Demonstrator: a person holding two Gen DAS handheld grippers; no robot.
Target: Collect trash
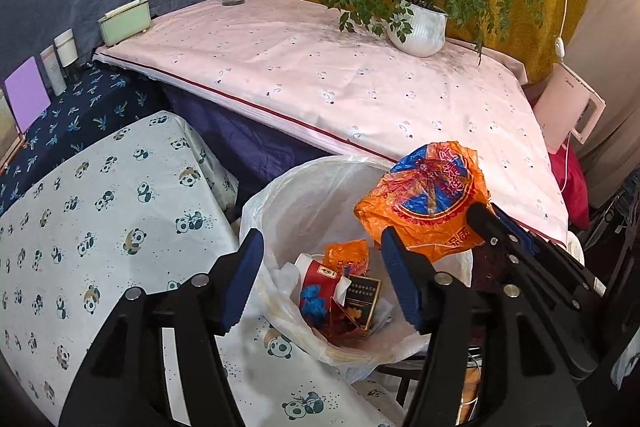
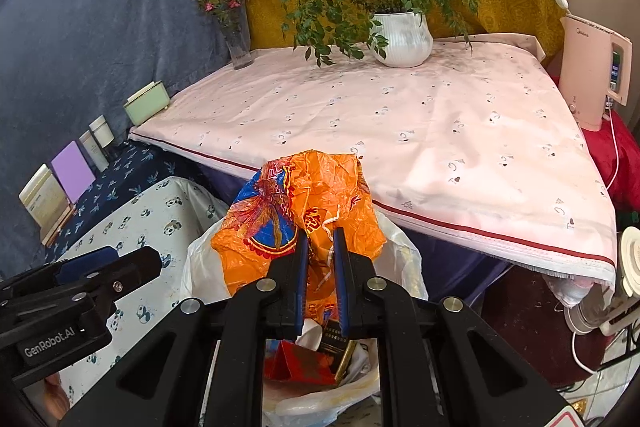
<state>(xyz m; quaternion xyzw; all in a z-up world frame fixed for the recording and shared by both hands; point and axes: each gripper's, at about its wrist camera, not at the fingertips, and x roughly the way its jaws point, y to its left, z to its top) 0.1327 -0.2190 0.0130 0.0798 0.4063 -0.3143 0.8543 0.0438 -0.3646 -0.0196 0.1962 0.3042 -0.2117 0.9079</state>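
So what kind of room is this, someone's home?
Probably a lived-in home. A pink patterned tablecloth bears a white ribbed pot with a leafy plant and a glass vase of pink flowers, and a white-lined trash bin stands below.

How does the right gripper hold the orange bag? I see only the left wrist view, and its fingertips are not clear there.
Observer: Both fingers of the right gripper pinch a fold of the orange bag from two sides.
Operator: What is the pale thing at the table's right edge?
Observer: A kettle, standing upright, with a display panel on its handle.
Operator: And left of the purple card?
Observer: Beside the purple card a cream book stands, tilted back.
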